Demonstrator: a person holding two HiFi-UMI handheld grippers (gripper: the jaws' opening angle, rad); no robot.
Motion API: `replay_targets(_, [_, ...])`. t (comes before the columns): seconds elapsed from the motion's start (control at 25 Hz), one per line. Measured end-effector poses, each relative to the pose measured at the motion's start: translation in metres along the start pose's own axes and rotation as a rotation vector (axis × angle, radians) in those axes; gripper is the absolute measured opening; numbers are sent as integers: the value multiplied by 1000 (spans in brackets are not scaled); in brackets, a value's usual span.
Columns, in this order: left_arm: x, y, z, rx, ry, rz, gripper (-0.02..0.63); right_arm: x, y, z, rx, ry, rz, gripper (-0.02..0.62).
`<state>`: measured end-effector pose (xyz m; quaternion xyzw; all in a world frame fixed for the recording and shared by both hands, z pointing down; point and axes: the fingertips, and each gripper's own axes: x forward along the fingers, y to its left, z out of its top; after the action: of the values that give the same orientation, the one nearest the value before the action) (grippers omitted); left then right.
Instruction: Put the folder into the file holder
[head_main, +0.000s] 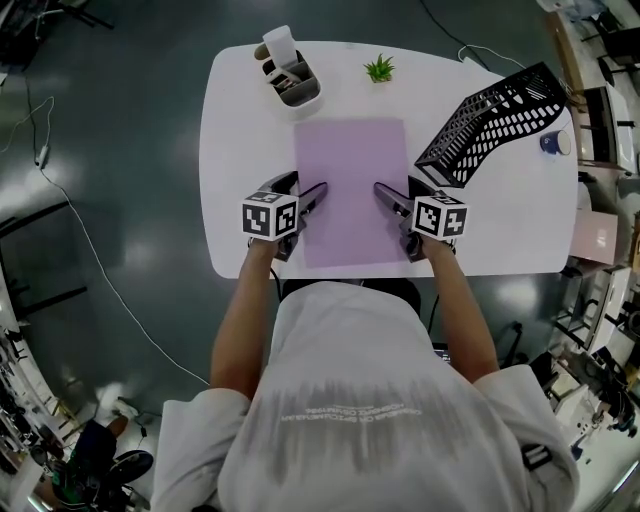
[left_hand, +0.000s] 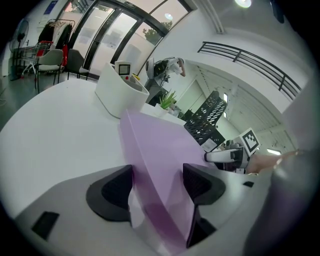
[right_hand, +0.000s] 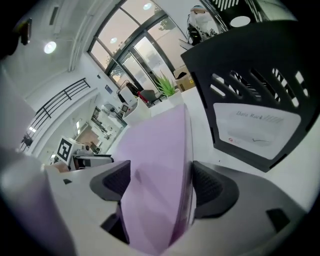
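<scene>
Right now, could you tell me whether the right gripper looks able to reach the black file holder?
Probably yes: the file holder stands right beside the right gripper, with only a strip of white table between them. However, the purple folder edge sits between its open jaws.

We see a white desk organizer (head_main: 292, 80) on the white table (head_main: 240, 130), well ahead of the left hand-held gripper (head_main: 303, 188). A small green plant (head_main: 379, 69) stands well ahead of the right hand-held gripper (head_main: 398, 188). A small blue-and-white round object (head_main: 556, 143) sits far off to that gripper's right.
</scene>
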<state>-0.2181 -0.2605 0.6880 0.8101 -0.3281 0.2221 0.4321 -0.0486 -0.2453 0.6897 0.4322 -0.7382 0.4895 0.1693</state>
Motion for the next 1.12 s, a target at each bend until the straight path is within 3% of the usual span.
replay_targets(0.4, [-1, 1, 1, -4, -7, 1, 331, -12, -1, 4, 240, -66, 91, 384])
replay_targets(0.56, [-1, 2, 2, -10, -14, 3, 331, -14, -4, 3, 345, -52, 116, 341])
replay_targets(0.8, [-2, -1, 1, 8, -12, -7, 331, -11, 9, -3, 351, -21, 211, 370])
replay_targets(0.96, [-2, -1, 2, 9, -21, -21, 327, -9, 12, -5, 349, -28, 211, 370])
replay_targets(1.12, [-3, -1, 3, 0, -32, -32, 327, -12, 8, 4, 415, -53, 240, 295])
